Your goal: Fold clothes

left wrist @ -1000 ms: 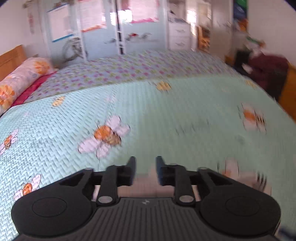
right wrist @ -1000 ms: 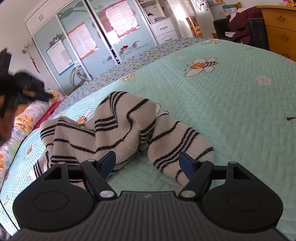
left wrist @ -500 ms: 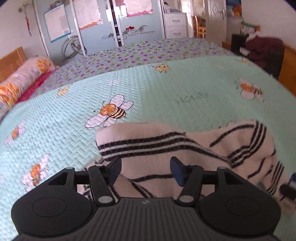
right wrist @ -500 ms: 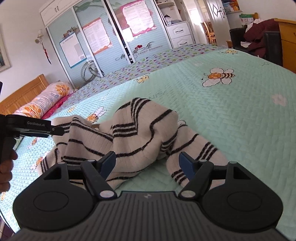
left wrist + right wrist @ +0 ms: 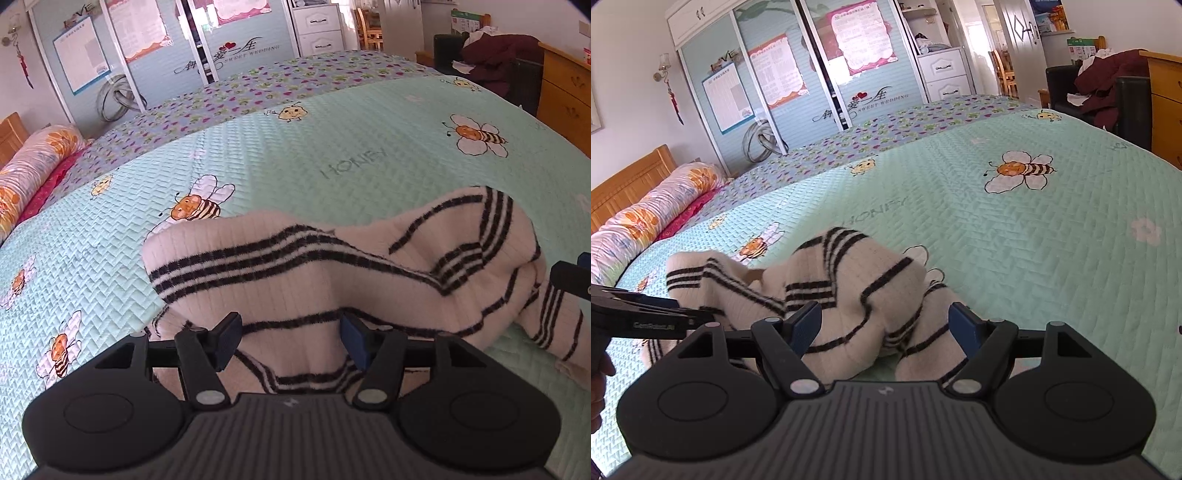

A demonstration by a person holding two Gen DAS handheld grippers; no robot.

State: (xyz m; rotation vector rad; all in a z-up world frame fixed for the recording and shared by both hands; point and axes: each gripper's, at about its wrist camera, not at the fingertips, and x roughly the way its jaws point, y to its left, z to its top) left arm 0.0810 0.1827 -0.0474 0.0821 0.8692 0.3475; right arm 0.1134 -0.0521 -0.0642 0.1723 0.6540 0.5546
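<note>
A soft, floppy striped sweater (image 5: 369, 273) lies bunched on the near bed (image 5: 332, 155). Both grippers, left (image 5: 290, 336) and right (image 5: 884, 325), hover with jaws apart; hems look easiest to pinch.

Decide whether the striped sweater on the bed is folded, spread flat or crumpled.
Crumpled. The striped sweater sits humped in loose bunches on the bed, its stripes running at mixed angles, with no flat layers or straight fold edges.

A cream sweater (image 5: 332, 266) banded with black stripes lies on a mint-green quilted bedspread (image 5: 1052, 236) printed with orange-and-black bees, beside an orange-flowered pillow (image 5: 653, 214) and a purple-hearted blanket (image 5: 280, 81).
</note>
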